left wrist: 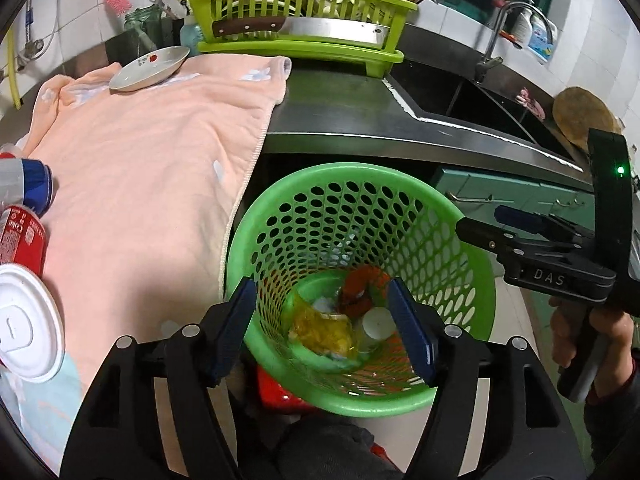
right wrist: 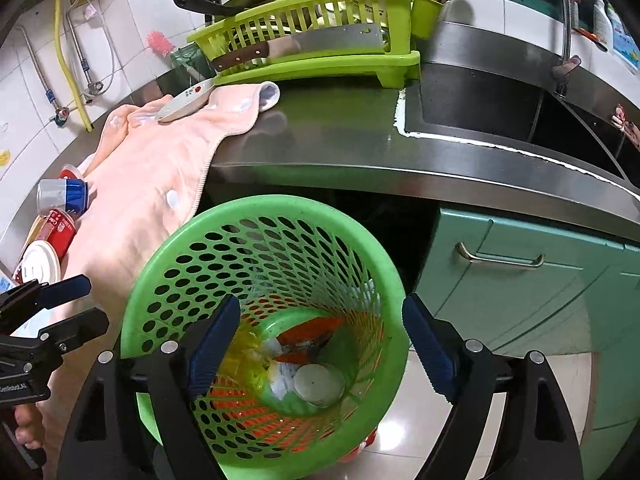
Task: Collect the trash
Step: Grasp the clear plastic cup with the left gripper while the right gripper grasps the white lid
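Left gripper (left wrist: pixel 324 330): held above the mouth of the basket, pointed down into it; the blue fingers (left wrist: pixel 236 322) are spread apart and nothing is seen between them.
Right gripper (right wrist: pixel 324 346): also held over the basket, pointed down; its fingers (right wrist: pixel 430 350) are parted wide, with nothing gripped.
Basket (left wrist: pixel 468 264): a green perforated bin, set on the floor in front of the steel counter (right wrist: pixel 340 148), just beside the hanging edge of the towel.
Trash in basket: a yellow wrapper (left wrist: pixel 324 330), a red-orange wrapper (left wrist: pixel 360 288), a white round lid (right wrist: pixel 318 384) and some white scraps are seen at the bottom.
Trash on counter: a blue-and-silver can (right wrist: pixel 64 196), a red can (right wrist: pixel 60 230) and a white-lidded cup (right wrist: pixel 40 266) are lying together at the left end, on or beside the towel.
Towel (left wrist: pixel 152 184): peach, spread over the counter, with a small plate (left wrist: pixel 150 68) resting on its far end.
Dish rack (right wrist: pixel 320 28): lime green, placed behind the towel, with a cleaver (right wrist: pixel 296 48) laid along its front.
Sink (right wrist: pixel 500 108): set into the counter on the right.
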`<state>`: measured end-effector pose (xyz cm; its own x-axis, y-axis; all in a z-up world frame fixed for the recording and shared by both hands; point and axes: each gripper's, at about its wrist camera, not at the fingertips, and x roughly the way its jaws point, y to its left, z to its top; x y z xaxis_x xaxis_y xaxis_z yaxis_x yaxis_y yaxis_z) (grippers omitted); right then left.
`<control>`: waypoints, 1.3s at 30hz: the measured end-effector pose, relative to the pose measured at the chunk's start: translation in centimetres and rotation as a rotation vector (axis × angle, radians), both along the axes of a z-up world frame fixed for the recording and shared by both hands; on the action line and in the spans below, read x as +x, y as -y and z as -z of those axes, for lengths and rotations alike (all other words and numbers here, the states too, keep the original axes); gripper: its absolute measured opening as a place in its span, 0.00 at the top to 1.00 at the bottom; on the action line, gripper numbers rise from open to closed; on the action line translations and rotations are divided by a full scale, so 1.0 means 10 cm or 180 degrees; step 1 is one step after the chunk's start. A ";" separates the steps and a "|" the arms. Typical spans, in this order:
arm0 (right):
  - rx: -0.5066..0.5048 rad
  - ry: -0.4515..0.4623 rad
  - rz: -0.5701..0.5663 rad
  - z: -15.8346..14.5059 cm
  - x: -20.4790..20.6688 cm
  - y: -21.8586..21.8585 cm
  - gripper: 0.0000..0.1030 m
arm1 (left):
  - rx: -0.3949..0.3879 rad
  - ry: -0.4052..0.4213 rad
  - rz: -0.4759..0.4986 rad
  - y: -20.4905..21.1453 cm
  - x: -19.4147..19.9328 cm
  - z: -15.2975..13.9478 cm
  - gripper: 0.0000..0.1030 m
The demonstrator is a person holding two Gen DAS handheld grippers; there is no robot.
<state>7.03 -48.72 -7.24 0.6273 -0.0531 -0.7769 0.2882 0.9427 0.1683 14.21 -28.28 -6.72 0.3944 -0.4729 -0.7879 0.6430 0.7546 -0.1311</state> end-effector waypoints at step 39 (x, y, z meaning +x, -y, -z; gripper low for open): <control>0.0132 0.0262 -0.1728 -0.40 0.58 -2.44 0.16 | -0.0159 0.0328 -0.1796 -2.90 -0.37 -0.40 0.28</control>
<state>12.83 -24.34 -3.25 0.6150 0.3246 -0.7186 -0.2532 0.9444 0.2099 10.50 0.73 -2.69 0.6702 -0.2027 -0.7140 0.1539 0.9790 -0.1334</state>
